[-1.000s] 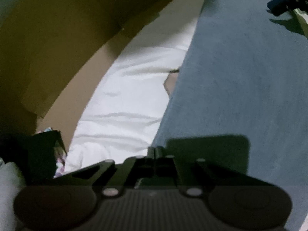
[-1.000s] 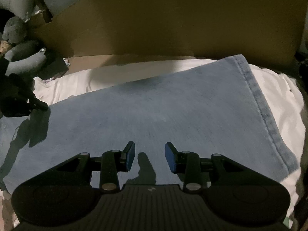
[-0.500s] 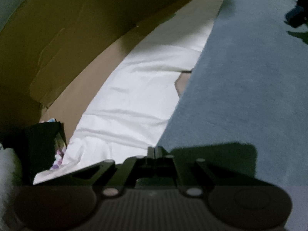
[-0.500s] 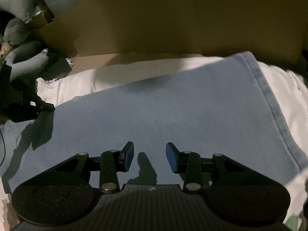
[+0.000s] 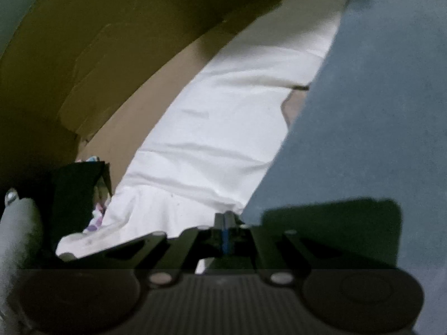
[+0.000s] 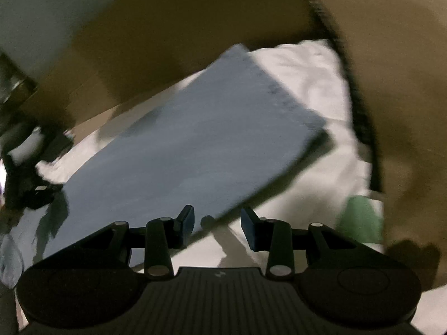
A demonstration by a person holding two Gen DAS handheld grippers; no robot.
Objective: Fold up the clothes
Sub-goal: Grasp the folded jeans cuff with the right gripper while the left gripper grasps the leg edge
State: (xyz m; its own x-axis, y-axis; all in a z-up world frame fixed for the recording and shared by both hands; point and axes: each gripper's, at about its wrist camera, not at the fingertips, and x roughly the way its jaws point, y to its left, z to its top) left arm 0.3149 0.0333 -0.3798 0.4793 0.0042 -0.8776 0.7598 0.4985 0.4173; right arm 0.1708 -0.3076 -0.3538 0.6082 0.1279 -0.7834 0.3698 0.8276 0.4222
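A: Two grippers over one garment. Blue denim-like cloth, folded into a long flat panel (image 6: 184, 150), lying on white wrinkled bed sheet (image 6: 321, 167), tan cardboard wall (image 6: 195, 22) behind.

B: Left gripper (image 5: 225, 223)?

A: Jaws fully together, tips at the near left corner of the same blue panel (image 5: 363, 111). Cloth between the pads or merely beside them: cannot tell.

B: Right gripper (image 6: 217, 223)?

A: Roughly half open, nothing between the pads. Hovering at the near long edge of the panel, edge passing under the gap. View blurred.

B: Handling?

A: Judged soft but with body: thick weave, lies flat, few wrinkles, likely heavier than a shirt and not slippery. Should drape when lifted, so best taken at corners or along the hemmed end (image 6: 290, 100), pinching all layers at once.

B: Orientation?

A: In the right wrist view, long axis running from lower left up to upper right, stitched hem at the far right end, facing the cardboard. In the left wrist view, panel running up and away along the right side, sheet to its left.

B: Surroundings?

A: Green patch (image 6: 360, 217) at right, unidentifiable. Dark box (image 5: 75, 192) at far left.
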